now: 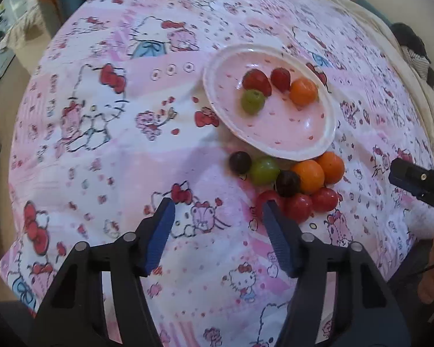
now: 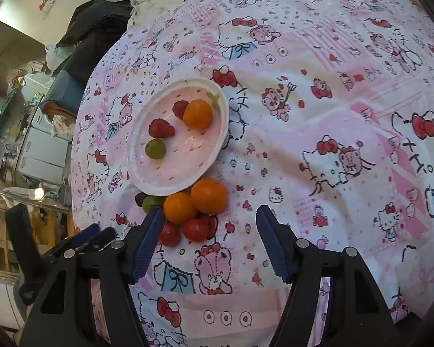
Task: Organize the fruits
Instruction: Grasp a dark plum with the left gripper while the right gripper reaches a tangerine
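While four fruits already sit in the pink plate (image 1: 318,144), ahead of both my tongs, some seven wait in the loose pile (image 1: 289,182); one may hide behind my finger. My left gripper (image 1: 218,208) gapes empty just left of it; my right gripper (image 2: 209,217) stands empty, the pile by its left finger.

We list one pink oval plate (image 1: 318,141) with a white rim, lying on the patterned bedsheet (image 1: 130,159). In it: two strawberries (image 1: 257,81), one green grape (image 1: 253,101), one small orange (image 1: 303,91). Just beside its near rim we count a loose cluster (image 1: 292,183): two dark grapes, one green grape, two oranges, three red cherry tomatoes, all touching.
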`<state>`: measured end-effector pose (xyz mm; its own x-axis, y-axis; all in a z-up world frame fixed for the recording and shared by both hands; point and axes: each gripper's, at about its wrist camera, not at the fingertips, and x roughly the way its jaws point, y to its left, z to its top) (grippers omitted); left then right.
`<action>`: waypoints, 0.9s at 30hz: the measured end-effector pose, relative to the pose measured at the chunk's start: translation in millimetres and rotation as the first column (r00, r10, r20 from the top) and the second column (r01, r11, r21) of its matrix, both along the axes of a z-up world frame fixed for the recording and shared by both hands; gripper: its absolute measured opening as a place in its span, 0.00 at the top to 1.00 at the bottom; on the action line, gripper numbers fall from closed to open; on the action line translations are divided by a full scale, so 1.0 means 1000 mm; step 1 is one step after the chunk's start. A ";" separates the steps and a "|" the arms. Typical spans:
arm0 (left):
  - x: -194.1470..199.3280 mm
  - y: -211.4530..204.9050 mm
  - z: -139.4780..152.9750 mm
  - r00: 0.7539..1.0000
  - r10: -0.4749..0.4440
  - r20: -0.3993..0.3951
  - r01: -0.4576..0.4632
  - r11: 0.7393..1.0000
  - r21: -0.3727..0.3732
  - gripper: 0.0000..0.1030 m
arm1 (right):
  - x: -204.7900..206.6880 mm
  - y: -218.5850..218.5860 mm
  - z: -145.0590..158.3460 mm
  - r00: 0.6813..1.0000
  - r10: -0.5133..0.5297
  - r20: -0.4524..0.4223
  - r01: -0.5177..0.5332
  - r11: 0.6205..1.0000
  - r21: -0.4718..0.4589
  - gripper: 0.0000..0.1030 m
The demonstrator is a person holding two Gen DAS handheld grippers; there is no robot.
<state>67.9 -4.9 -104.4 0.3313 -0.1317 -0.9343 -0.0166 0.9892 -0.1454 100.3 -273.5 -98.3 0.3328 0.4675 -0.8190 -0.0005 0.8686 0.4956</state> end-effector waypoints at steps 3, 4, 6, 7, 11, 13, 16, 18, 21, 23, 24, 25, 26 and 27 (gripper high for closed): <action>0.015 0.005 -0.007 0.999 0.030 -0.027 -0.030 0.999 -0.033 0.54 | 0.003 0.004 0.000 1.000 0.011 -0.001 -0.011 1.000 0.008 0.33; 0.021 0.008 -0.009 0.998 0.049 -0.038 -0.050 0.998 -0.046 0.55 | 0.003 0.004 0.000 1.000 0.013 -0.002 -0.013 1.000 0.010 0.33; 0.033 0.013 -0.013 0.994 0.094 -0.058 -0.099 0.992 -0.077 0.55 | 0.005 0.005 0.000 1.000 0.014 -0.006 -0.014 1.000 0.019 0.33; 0.038 0.014 -0.014 0.992 0.111 -0.066 -0.117 0.989 -0.086 0.55 | 0.006 0.005 0.000 1.000 0.015 -0.007 -0.014 1.000 0.023 0.33; 0.058 0.000 -0.024 0.991 0.091 -0.101 -0.096 0.994 -0.051 0.57 | 0.009 0.009 0.000 1.000 0.028 -0.005 -0.028 0.999 0.022 0.33; 0.065 -0.006 -0.034 0.987 0.080 -0.142 -0.085 0.996 -0.029 0.63 | 0.010 0.010 0.000 0.999 0.031 -0.009 -0.031 0.999 0.024 0.33; 0.068 -0.014 -0.042 0.983 0.078 -0.164 -0.079 0.997 0.003 0.63 | 0.010 0.009 -0.001 1.000 0.026 -0.014 -0.025 0.999 0.026 0.33; 0.069 -0.018 -0.044 0.983 0.068 -0.170 -0.064 0.998 0.029 0.63 | 0.010 0.007 -0.001 1.000 0.021 -0.018 -0.020 0.999 0.030 0.33; 0.070 -0.026 -0.047 0.985 0.036 -0.167 -0.026 0.998 0.064 0.86 | 0.010 0.007 -0.002 1.000 0.019 -0.021 -0.018 0.999 0.029 0.33; 0.067 -0.028 -0.048 0.987 0.010 -0.161 0.001 0.998 0.067 0.86 | 0.010 0.007 -0.002 1.000 0.021 -0.022 -0.020 0.999 0.028 0.33; 0.065 -0.028 -0.048 0.987 0.002 -0.162 0.008 0.998 0.064 0.86 | 0.011 0.008 -0.002 1.000 0.022 -0.022 -0.021 0.999 0.027 0.33; 0.063 -0.027 -0.048 0.986 -0.003 -0.169 0.013 0.998 0.056 0.86 | 0.011 0.008 -0.002 1.000 0.023 -0.022 -0.022 0.999 0.027 0.33; 0.060 -0.025 -0.048 0.984 -0.003 -0.176 0.010 0.999 0.039 0.86 | 0.011 0.008 -0.002 1.000 0.023 -0.021 -0.023 0.999 0.025 0.33; 0.057 -0.021 -0.048 0.984 0.006 -0.176 -0.003 1.000 0.017 0.86 | 0.011 0.008 -0.001 1.000 0.023 -0.021 -0.022 0.999 0.024 0.33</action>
